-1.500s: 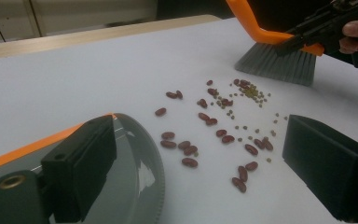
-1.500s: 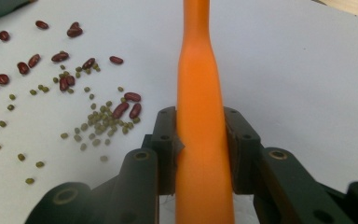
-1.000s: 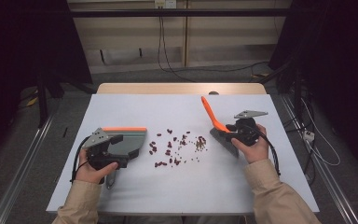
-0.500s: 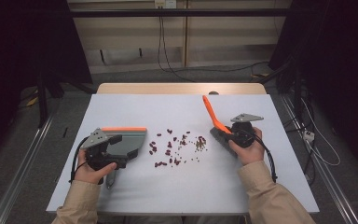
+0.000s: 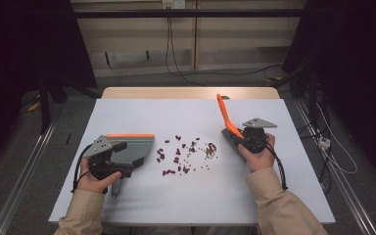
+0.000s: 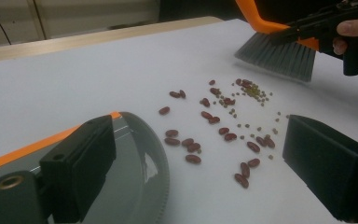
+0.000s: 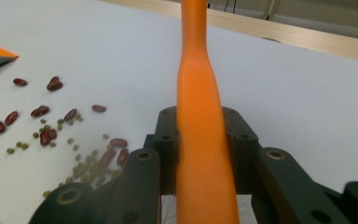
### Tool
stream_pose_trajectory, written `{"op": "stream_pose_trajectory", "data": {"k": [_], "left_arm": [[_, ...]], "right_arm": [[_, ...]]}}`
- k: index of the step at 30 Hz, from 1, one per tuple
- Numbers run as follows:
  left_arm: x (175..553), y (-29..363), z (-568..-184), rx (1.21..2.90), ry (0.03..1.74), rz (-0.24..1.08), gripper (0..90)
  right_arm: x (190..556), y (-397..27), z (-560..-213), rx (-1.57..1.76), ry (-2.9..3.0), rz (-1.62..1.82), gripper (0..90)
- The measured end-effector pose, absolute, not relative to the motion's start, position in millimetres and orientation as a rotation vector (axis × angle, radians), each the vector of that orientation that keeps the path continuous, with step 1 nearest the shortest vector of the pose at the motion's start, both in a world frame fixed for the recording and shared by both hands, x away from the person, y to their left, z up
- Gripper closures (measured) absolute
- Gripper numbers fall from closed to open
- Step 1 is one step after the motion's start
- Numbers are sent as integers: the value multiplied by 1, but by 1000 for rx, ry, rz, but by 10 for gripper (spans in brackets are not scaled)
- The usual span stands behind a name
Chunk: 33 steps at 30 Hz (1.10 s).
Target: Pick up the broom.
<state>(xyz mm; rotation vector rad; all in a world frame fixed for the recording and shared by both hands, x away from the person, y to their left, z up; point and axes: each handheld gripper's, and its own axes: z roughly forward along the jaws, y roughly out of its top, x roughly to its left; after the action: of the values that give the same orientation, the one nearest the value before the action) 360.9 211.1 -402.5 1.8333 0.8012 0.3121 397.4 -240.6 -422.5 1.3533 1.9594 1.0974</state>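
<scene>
Brush in your right gripper, dustpan at your left, beans between them.

No writing is readable anywhere. Your right gripper has just clamped its jaws onto the orange handle of the hand brush, which rises centre-frame in the right gripper view; its grey bristles sit upper right in the left gripper view. Your left gripper sits at the grey, orange-edged dustpan, left of centre; I cannot tell its grip. Red kidney beans and small green beans lie scattered mid-table.

Bright table, dark surroundings, soft focus
</scene>
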Motion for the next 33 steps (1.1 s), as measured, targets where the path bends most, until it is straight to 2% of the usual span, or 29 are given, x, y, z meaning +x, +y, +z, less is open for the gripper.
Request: {"op": "stream_pose_trajectory", "data": {"k": [19,33], "left_arm": [[358,222,-407,1848,806,323,56],[357,221,-407,1851,798,320,56]], "right_arm": [[402,-205,-432,1318,1960,959,708],[399,-184,-433,1334,1944,1000,707]]}}
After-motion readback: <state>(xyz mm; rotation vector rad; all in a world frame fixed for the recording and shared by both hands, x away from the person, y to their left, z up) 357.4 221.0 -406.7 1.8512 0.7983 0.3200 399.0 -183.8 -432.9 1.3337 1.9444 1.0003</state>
